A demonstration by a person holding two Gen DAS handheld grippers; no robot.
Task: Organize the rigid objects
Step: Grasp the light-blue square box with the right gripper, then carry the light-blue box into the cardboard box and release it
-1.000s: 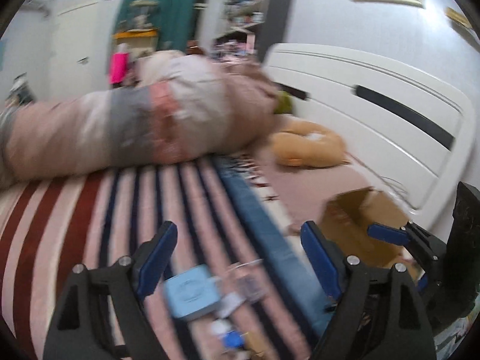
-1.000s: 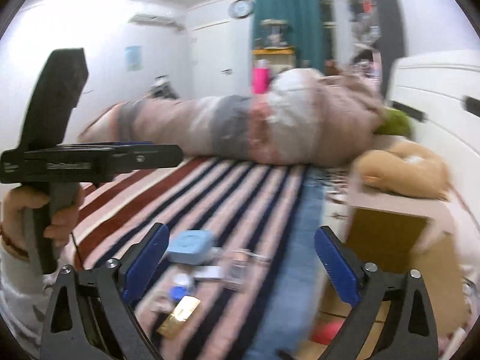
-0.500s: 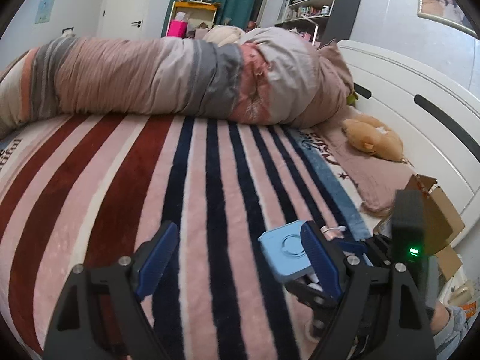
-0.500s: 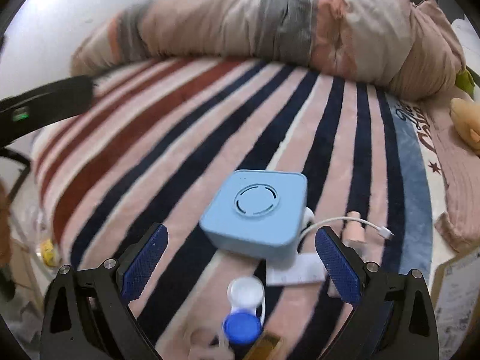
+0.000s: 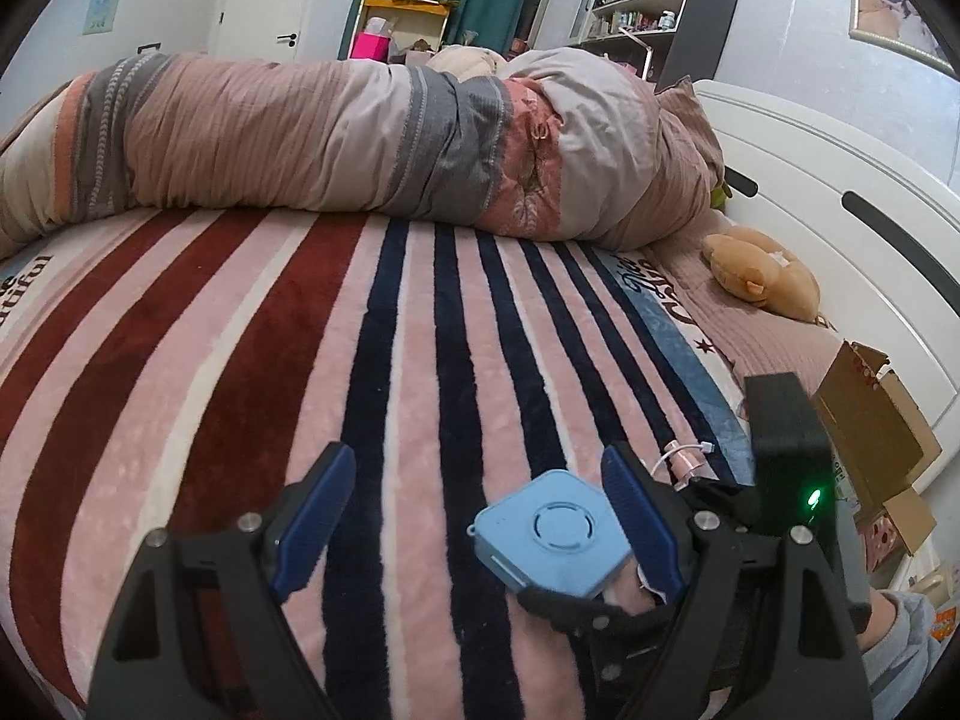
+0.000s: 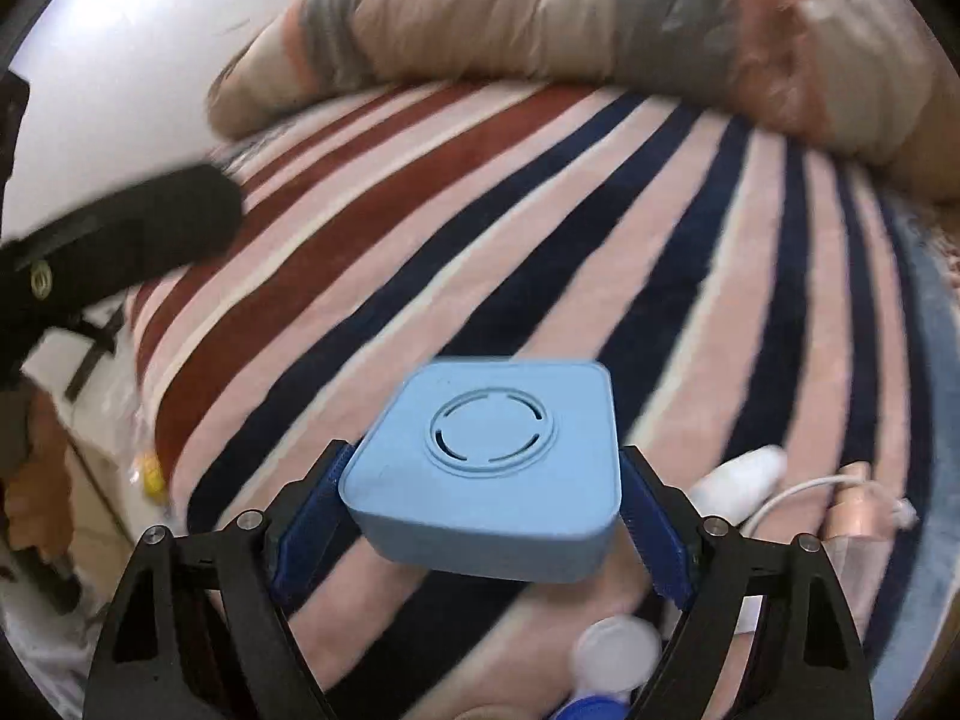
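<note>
A light blue square box [image 6: 486,462] with a round vent on top sits between the blue pads of my right gripper [image 6: 480,516], which is shut on its two sides and holds it just above the striped blanket [image 6: 540,210]. The same box shows in the left wrist view [image 5: 552,540], held by the right gripper's black frame. My left gripper [image 5: 474,516] is open and empty, low over the blanket [image 5: 240,360], with the box just inside its right finger. A white charger with cable [image 6: 744,480], a rose-gold item [image 6: 852,504] and a white and blue contact lens case [image 6: 606,666] lie near the box.
A rolled duvet [image 5: 360,138] lies across the far side of the bed. A tan plush toy [image 5: 762,276] lies by the white headboard [image 5: 840,228]. An open cardboard box [image 5: 870,414] stands at the right beside the bed. The bed edge drops off at the left in the right wrist view.
My right gripper moved forward around the blue box and shut on it. My left gripper barely moved; the box now sits closer between its fingers.
</note>
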